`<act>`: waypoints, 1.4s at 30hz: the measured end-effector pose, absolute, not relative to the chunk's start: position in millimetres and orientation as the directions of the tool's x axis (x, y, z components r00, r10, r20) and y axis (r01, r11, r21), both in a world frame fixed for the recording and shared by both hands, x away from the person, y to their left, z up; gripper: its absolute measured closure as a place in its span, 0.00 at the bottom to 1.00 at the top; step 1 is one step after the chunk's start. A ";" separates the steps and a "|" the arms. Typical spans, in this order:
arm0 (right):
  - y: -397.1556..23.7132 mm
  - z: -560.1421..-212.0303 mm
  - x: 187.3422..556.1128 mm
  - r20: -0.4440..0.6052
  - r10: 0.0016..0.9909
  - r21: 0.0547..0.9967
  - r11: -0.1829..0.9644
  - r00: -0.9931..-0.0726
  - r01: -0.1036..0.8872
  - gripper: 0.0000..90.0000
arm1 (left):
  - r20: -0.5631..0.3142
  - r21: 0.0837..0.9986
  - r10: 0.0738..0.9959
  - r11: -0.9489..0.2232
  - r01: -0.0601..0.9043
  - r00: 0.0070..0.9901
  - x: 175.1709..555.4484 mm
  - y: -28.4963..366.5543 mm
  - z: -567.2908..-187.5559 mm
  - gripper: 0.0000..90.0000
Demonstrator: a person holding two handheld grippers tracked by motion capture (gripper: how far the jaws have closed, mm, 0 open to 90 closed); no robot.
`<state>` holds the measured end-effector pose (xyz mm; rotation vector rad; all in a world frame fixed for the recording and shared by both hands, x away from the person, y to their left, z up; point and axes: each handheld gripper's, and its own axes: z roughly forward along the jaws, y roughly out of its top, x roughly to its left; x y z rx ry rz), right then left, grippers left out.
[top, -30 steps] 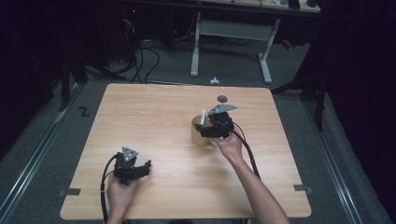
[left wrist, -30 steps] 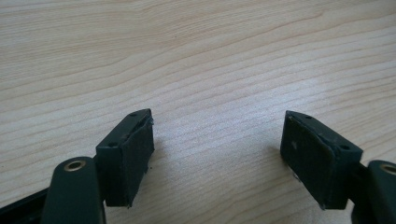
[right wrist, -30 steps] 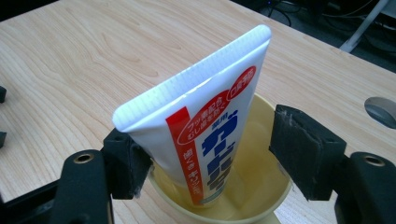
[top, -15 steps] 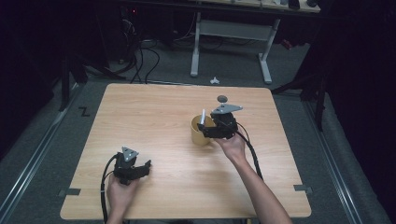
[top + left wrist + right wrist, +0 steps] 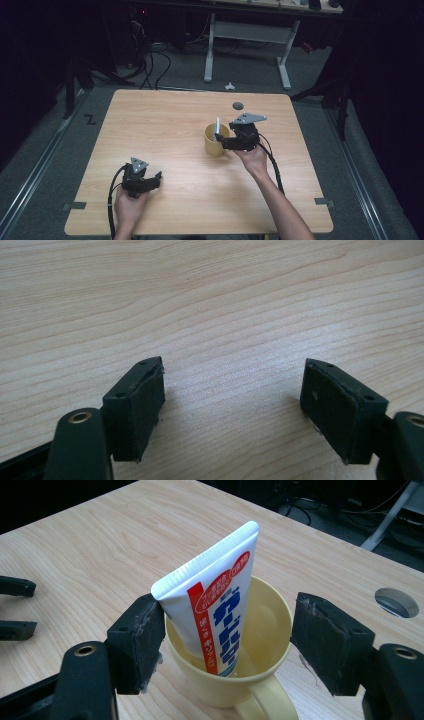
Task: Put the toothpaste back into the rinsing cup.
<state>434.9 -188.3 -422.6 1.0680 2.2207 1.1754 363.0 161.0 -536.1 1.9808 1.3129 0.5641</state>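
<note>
Right hand-held gripper has its jaws spread to either side of a yellow mug, clamping nothing; a toothpaste tube stands tilted inside the mug, leaning beside the left jaw. Beyond the right jaw, a round hole is cut in the counter. Left hand-held gripper, jaws spread and empty, rests low over bare counter near its front edge.

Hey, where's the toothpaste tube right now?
The toothpaste tube stands tilted inside the yellow mug, right of centre on the table in the high view, between the open jaws of the right gripper.
</note>
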 end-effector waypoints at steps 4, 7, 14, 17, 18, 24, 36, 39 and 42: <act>-191.5 -423.1 432.0 -0.001 0.784 0.830 0.347 -0.620 0.437 0.34 | -0.015 0.741 0.918 -0.255 0.621 0.396 363.0 161.0 -536.2 0.29; -194.0 -422.7 430.4 0.002 0.787 0.831 0.342 -0.616 0.439 0.34 | -0.016 0.741 0.918 -0.255 0.621 0.395 363.0 161.0 -536.2 0.29; -197.0 -422.5 425.7 0.005 0.786 0.838 0.334 -0.618 0.432 0.36 | -0.016 0.742 0.918 -0.255 0.621 0.395 363.0 161.0 -536.2 0.29; -198.2 -422.1 424.3 0.006 0.787 0.839 0.332 -0.617 0.431 0.36 | -0.015 0.741 0.918 -0.255 0.621 0.396 363.0 161.1 -536.1 0.29; -198.9 -421.9 423.7 0.004 0.786 0.841 0.332 -0.618 0.428 0.36 | -0.015 0.741 0.918 -0.255 0.621 0.396 363.0 161.0 -536.1 0.29; -205.1 -419.3 419.0 0.008 0.791 0.847 0.319 -0.612 0.425 0.36 | -0.015 0.741 0.918 -0.255 0.621 0.395 363.0 161.0 -536.2 0.29; -220.0 -415.4 414.0 0.026 0.805 0.861 0.283 -0.592 0.422 0.37 | -0.015 0.741 0.918 -0.255 0.621 0.396 363.0 161.1 -536.2 0.29; -221.7 -413.8 412.4 0.027 0.807 0.864 0.278 -0.590 0.420 0.37 | -0.015 0.741 0.918 -0.255 0.621 0.396 363.0 161.0 -536.2 0.29; -224.0 -412.7 411.2 0.028 0.808 0.867 0.274 -0.589 0.417 0.37 | -0.015 0.741 0.918 -0.255 0.621 0.396 363.0 161.1 -536.2 0.29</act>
